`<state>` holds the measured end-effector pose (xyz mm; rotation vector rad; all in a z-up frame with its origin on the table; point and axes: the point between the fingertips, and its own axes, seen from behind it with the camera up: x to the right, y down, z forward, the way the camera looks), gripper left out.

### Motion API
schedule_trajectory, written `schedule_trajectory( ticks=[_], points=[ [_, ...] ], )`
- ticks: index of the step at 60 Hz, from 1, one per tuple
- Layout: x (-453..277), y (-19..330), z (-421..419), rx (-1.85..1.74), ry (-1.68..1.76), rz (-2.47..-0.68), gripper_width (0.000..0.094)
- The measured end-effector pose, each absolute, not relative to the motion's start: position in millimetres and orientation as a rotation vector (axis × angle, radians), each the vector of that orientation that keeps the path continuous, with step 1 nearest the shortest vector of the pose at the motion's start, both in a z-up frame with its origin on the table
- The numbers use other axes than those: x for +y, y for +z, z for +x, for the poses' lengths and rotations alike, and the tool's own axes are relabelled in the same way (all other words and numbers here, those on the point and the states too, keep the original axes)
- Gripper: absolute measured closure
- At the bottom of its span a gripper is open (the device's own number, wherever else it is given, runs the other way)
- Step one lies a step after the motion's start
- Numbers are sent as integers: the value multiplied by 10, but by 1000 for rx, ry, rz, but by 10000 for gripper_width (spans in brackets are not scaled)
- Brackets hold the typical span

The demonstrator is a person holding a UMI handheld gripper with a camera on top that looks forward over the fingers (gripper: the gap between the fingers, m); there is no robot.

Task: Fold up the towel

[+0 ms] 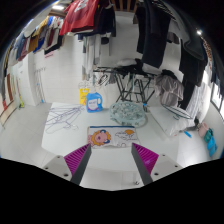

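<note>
A small towel (108,137) with a colourful cartoon print lies flat on the white table (60,140), just ahead of the fingertips. My gripper (111,152) is open and empty, and its near edge of the towel sits right at the tips. The magenta pads (77,157) stand wide apart with bare white table between them. Neither finger touches the towel.
Beyond the towel lie a patterned cloth (128,113), a blue and yellow container (93,100) and wire hangers (62,118). A black wire stand (133,88) is behind. Clothes (150,35) hang at the back. A blue thing (206,138) lies at the right.
</note>
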<state>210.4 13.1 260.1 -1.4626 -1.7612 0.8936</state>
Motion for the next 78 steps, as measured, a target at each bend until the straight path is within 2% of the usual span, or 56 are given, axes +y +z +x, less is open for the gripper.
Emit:
schedule_trajectory(
  ticks=[11, 27, 45, 67, 71, 75, 77, 78],
  points=[
    [-555, 2390, 2006, -1835, 909, -1440, 81],
    [-1327, 1853, 1568, -1832, 964, -1470, 79],
    [-1667, 991, 595, -1810, 962, -1463, 81],
    [-1612, -55, -412, -1831, 849, -1559, 86],
    [-1596, -143, -447, -1838, 838, -1571, 129],
    [-1598, -161, -458, -1834, 828, -1561, 233],
    [-1609, -156, -451, -1843, 824, -1550, 346],
    [-1601, -154, -461, -1849, 811, -1544, 473]
  ],
)
